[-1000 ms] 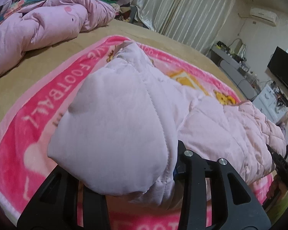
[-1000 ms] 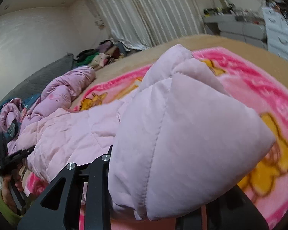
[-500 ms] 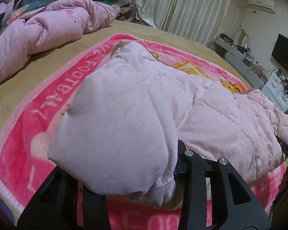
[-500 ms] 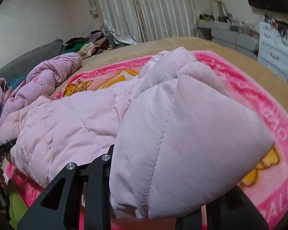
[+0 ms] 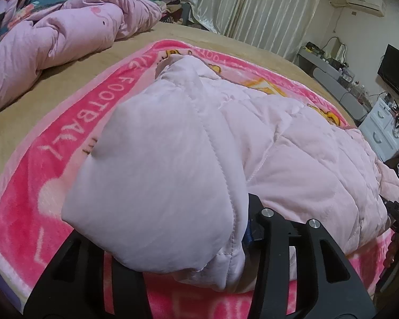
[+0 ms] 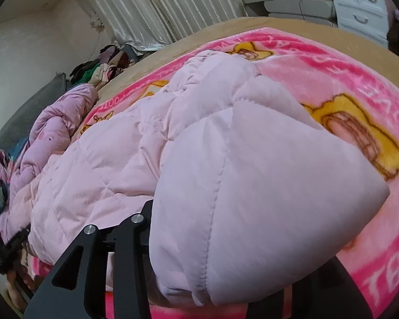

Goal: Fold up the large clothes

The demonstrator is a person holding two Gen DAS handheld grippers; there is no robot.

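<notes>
Left gripper (image 5: 188, 260): jaws have just been opening, puffy corner of the pale pink quilted jacket (image 5: 292, 159) bunched between them; grip itself hidden. Right gripper (image 6: 215, 273): same, opening, jacket corner between, contact not visible. Jacket lies across the pink blanket (image 5: 74, 122) on the bed (image 5: 74, 74).

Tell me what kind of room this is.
Most likely a lived-in bedroom: a tan-covered bed bearing a crumpled pink quilt, long pale curtains, and a white drawer cabinet.

Close wrist views, shared jacket (image 5: 292, 159)
</notes>
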